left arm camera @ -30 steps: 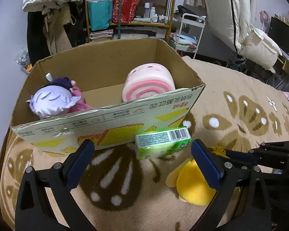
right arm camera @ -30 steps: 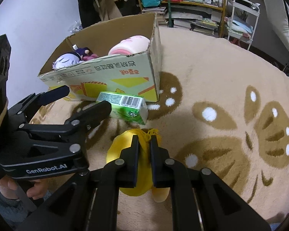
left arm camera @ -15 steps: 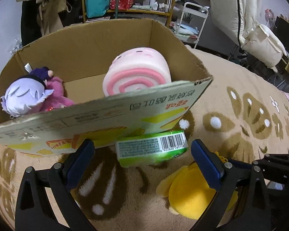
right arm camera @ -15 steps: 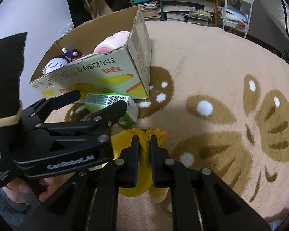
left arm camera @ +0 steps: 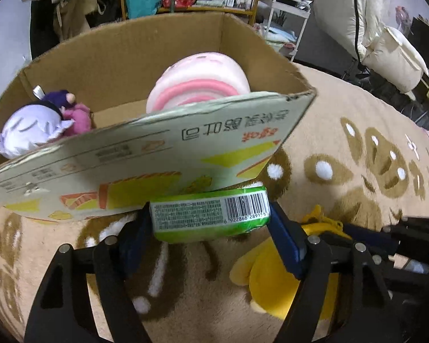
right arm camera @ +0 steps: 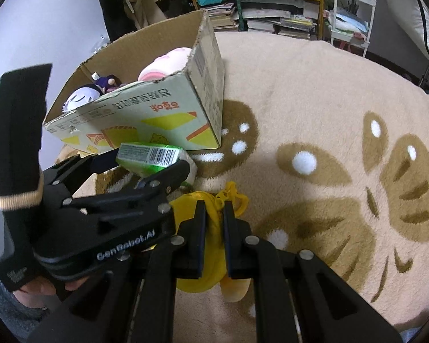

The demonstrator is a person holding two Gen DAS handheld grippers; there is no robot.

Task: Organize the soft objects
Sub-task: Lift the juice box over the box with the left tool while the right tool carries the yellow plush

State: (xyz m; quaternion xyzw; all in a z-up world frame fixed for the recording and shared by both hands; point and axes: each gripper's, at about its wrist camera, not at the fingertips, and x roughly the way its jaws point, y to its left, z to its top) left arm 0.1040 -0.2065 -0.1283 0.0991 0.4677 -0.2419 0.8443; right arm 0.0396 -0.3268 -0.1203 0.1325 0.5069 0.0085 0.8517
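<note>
My left claw (left arm camera: 210, 225) is about half open and closing, with the green tissue pack (left arm camera: 210, 214) sitting between its blue pads. Each pad is right up against an end of the pack, so I read it as gripped. The pack lies on the tan rug (left arm camera: 357, 154), touching the near wall of the cardboard box (left arm camera: 163, 154), barcode side facing me.

My right claw (right arm camera: 214, 223) is clenched on the yellow plush toy (right arm camera: 211, 220), its fabric pinched in the narrow gap between the two fingers. The toy rests on the rug just near-right of the tissue pack, and in the left view it shows as a yellow lump (left arm camera: 271, 280) behind the left claw's right finger.

Inside the box, a pink-and-white roll-shaped plush (left arm camera: 198, 85) sits toward the right side, and a white-haired doll (left arm camera: 33, 127) with a purple and pink figure (left arm camera: 71, 108) against it lies at the left end.

A hand (right arm camera: 40, 288) shows under the left claw's body in the right view.
</note>
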